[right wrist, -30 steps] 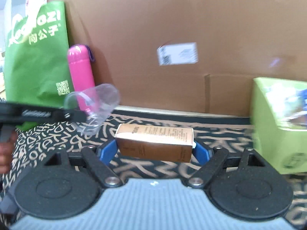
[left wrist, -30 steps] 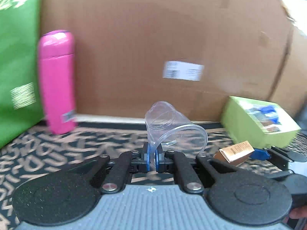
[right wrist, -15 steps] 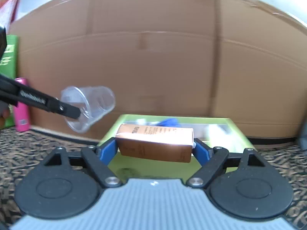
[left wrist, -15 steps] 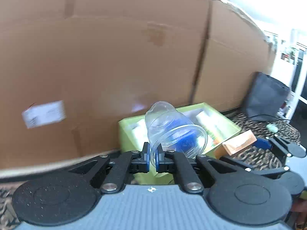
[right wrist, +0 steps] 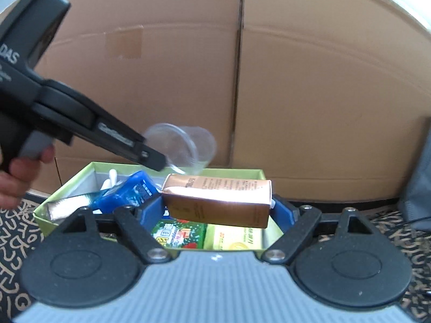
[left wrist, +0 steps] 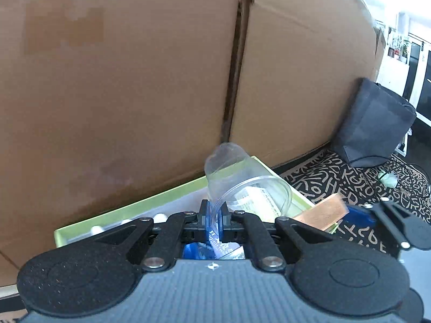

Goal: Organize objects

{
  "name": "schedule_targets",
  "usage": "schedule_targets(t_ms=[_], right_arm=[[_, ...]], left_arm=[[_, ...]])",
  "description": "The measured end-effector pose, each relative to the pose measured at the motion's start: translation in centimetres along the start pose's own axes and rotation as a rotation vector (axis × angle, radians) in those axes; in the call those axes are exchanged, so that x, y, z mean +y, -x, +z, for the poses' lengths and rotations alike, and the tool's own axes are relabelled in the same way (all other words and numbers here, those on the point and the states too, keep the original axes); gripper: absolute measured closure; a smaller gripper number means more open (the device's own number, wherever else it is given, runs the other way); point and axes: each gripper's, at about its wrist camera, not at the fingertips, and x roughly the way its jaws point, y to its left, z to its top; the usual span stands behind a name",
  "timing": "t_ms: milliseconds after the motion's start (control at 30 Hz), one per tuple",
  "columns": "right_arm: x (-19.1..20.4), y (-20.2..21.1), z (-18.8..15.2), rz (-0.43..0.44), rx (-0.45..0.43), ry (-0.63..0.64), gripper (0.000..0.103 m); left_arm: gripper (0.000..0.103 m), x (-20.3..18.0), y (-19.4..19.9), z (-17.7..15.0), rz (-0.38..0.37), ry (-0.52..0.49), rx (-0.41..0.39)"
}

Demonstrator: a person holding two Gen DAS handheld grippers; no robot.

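My left gripper [left wrist: 214,215] is shut on the rim of a clear plastic cup [left wrist: 242,180], held tilted over the open green box [left wrist: 129,210]. In the right wrist view the left gripper [right wrist: 155,161] holds the cup [right wrist: 186,148] above the box's far side [right wrist: 80,173]. My right gripper [right wrist: 218,210] is shut on a copper-coloured carton [right wrist: 218,197], held level above the box. The carton [left wrist: 320,212] also shows at the right in the left wrist view.
The box holds a blue packet [right wrist: 126,193], a red and green packet [right wrist: 177,232], a yellow-green packet [right wrist: 234,238] and white items. A big cardboard box [right wrist: 296,80] stands right behind. A dark bag [left wrist: 371,123] sits on the patterned cloth [left wrist: 336,172] to the right.
Both grippers have swung right, away from the pink bottle and green bag, and now hang over the green box with the cup and carton still gripped.
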Motion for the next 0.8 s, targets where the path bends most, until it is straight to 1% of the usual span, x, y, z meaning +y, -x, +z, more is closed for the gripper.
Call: schedule_targets(t_ms=[33,67,100,133,167,200,267,300,333,400,433,533,633,700,800], right_arm=[[-0.2,-0.5,-0.2,0.017,0.021,-0.008,0.012],[-0.3,-0.7,-0.6,0.006,0.036,-0.023,0.009],[-0.3,-0.4,-1.0,-0.001,0.029,-0.029,0.002],[-0.4,0.1,-1.3,-0.002,0.014,-0.029,0.0],[-0.3,0.9,-1.6,-0.005,-0.005,-0.028,0.0],[-0.2,1.8,-2.0,-0.011,-0.021,-0.025,0.0],[0.2,3.4,-2.3,-0.022,-0.044,-0.021,0.0],[0.3,4.4,-2.4,-0.026,-0.052,-0.024,0.0],[0.3,5.2,-2.6,-0.023,-0.055,-0.029,0.0],[0.3,7.0,-2.5,-0.003,-0.047,-0.041,0.0],[0.4,7.8,-2.6,0.006,-0.043,-0.044,0.0],[0.9,10.2,-2.0,0.031,-0.024,-0.039,0.0],[1.4,12.7,-1.5,0.022,0.002,-0.043,0.0],[2.0,14.0,-1.2,0.022,0.046,-0.05,0.0],[3.2,15.0,-1.6,0.035,0.076,-0.034,0.0]], left_arm=[[0.085,0.1,-0.3,-0.2,-0.018,0.009,0.007],[0.06,0.4,-0.4,-0.6,-0.023,0.036,0.024],[0.044,0.9,-0.2,-1.1,-0.054,0.068,0.018],[0.038,1.2,0.4,-1.6,-0.079,0.097,0.0],[0.03,1.4,1.2,-2.1,-0.084,0.121,-0.023],[0.02,1.4,2.2,-2.7,-0.067,0.137,-0.047],[0.013,1.4,3.9,-3.3,-0.015,0.148,-0.094],[0.013,1.5,5.0,-3.9,0.002,0.152,-0.117],[0.012,1.6,5.9,-4.2,0.014,0.166,-0.125],[0.002,1.7,7.5,-4.6,0.031,0.212,-0.117],[0.001,1.8,8.4,-5.0,0.04,0.233,-0.112],[0.001,1.7,11.3,-6.6,0.065,0.257,-0.139],[0.0,1.2,14.1,-8.1,0.135,0.259,-0.164],[0.0,0.7,15.6,-9.3,0.174,0.257,-0.147],[0.0,-0.5,15.7,-10.9,0.209,0.254,-0.077]])
